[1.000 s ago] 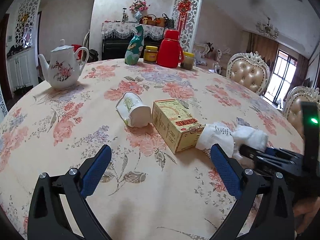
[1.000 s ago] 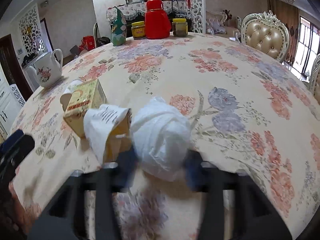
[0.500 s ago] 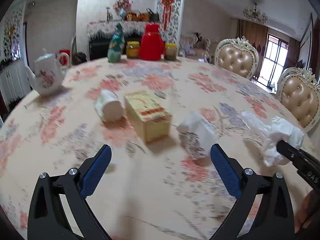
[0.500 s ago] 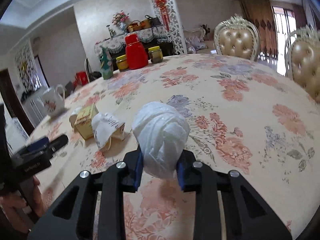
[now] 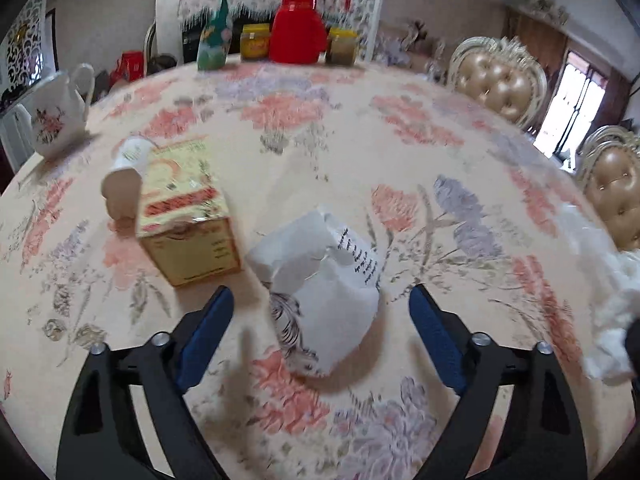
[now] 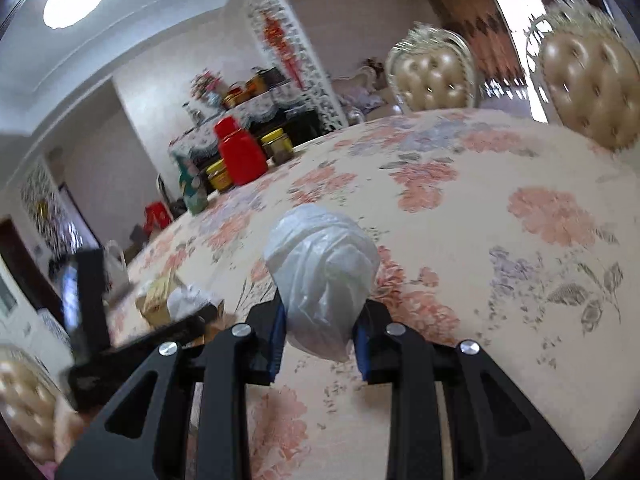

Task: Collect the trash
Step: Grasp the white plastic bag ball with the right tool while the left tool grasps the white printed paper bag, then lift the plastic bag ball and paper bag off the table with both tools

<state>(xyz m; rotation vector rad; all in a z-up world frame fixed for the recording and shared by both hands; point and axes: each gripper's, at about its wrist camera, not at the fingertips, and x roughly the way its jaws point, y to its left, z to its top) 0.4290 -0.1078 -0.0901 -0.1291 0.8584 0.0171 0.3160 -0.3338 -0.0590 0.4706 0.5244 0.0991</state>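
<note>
A crumpled white paper with handwriting [image 5: 320, 280] lies on the flowered tablecloth. It sits between the blue pads of my left gripper [image 5: 320, 328], whose jaws are closing; the pads stand clear of it on both sides. Left of the paper lie a yellow carton [image 5: 184, 208] and a tipped white cup [image 5: 124, 176]. My right gripper [image 6: 320, 336] is shut on a wadded white plastic bag [image 6: 324, 272], held above the table. That wad also shows at the right edge of the left wrist view, plastic bag [image 5: 608, 320].
A white teapot [image 5: 60, 116] stands at the far left. A red thermos [image 5: 298, 26], jars and a green bottle [image 5: 214, 38] line the far table edge. Padded chairs [image 5: 500, 84] stand around the right side. The left gripper's body [image 6: 88, 308] is seen at left in the right wrist view.
My left gripper moved forward over the crumpled paper and its jaws narrowed around it. My right gripper lifted the plastic wad off the table, carried it away to the right and rolled.
</note>
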